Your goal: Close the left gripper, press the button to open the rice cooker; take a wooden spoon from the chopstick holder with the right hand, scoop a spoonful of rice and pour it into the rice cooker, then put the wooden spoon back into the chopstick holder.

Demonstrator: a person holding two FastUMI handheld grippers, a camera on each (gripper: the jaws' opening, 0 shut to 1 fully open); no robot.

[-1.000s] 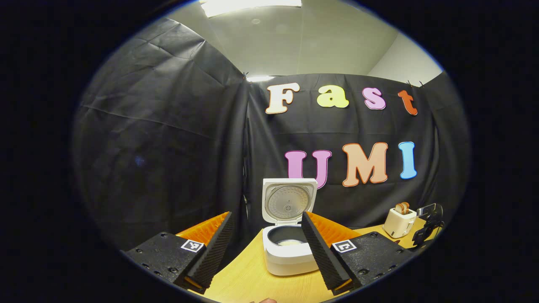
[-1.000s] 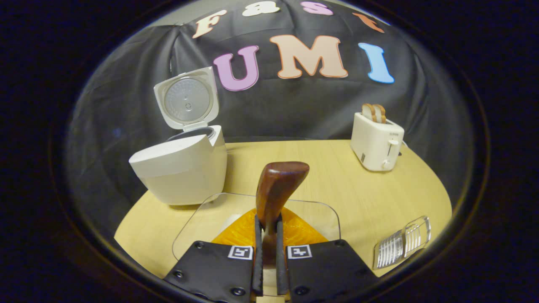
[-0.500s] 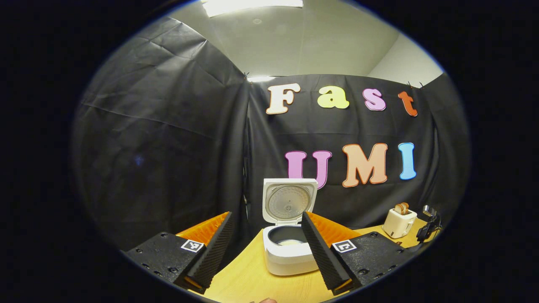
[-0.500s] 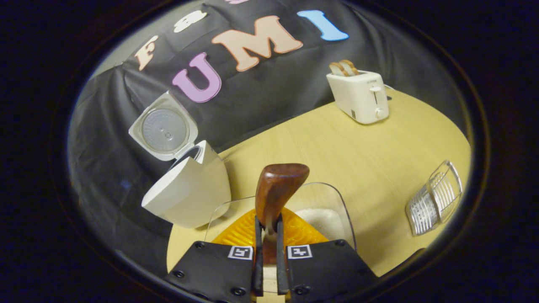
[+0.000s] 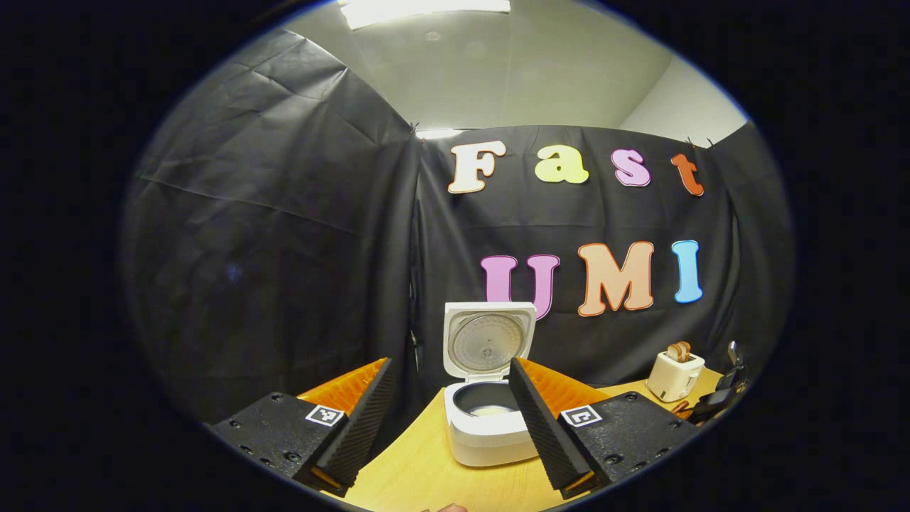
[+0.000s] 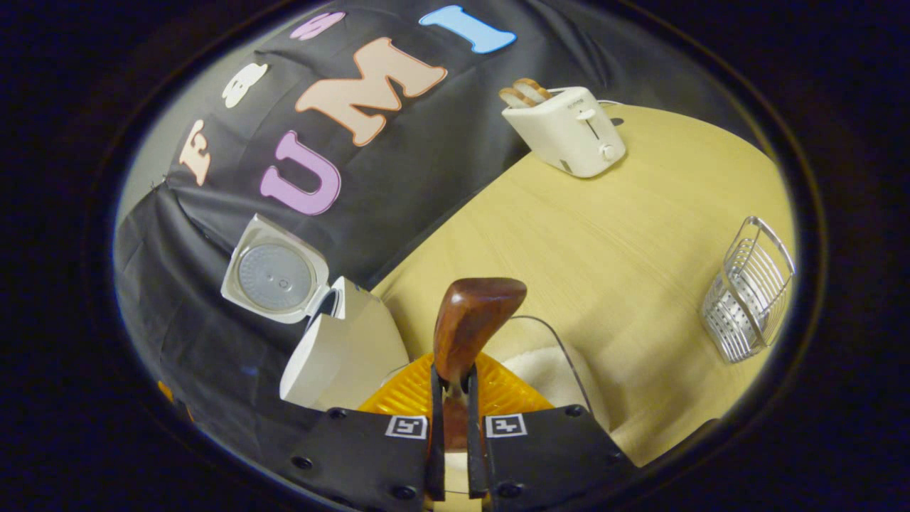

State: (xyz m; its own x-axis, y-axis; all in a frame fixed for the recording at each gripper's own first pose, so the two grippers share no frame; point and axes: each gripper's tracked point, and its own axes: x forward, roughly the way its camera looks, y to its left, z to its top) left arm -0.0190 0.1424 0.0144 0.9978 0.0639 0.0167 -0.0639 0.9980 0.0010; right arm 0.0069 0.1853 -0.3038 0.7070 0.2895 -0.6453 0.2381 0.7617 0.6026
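Wooden spoon: the wooden spoon (image 6: pixel 470 328) stands out forward between the fingers of the right gripper (image 6: pixel 452 434), its dark brown bowl end pointing away from the camera, over a clear container.
Right gripper: jaws drawn almost together, both fingers pressing on the spoon's handle. The view is rolled, so the table (image 6: pixel 625 235) looks slanted.
Step in hand: judging by the layout, this is the scooping step. The cooker is already open and the spoon is out of its holder.
Next move: it likely calls for dipping the spoon's bowl into the rice, then levelling it so the load does not spill on the way to the cooker.
Rice container: a clear container (image 6: pixel 554 348) lies just under the spoon, with a white heap of rice (image 6: pixel 547 373) inside. Whether the spoon carries rice cannot be told.
Rice cooker: the white rice cooker (image 5: pixel 487 427) stands at the table's edge with its lid (image 5: pixel 488 341) upright. Its dark inner pot shows a pale patch at the bottom.
Chopstick holder: the wire chopstick holder (image 6: pixel 746 299) stands well apart on the table, with nothing seen inside.
Left gripper: the left gripper (image 5: pixel 448 419) hovers with jaws wide apart, holding nothing, facing the cooker.
Toaster: a cream toaster (image 6: pixel 569 131) with two slices in it sits near the wall.
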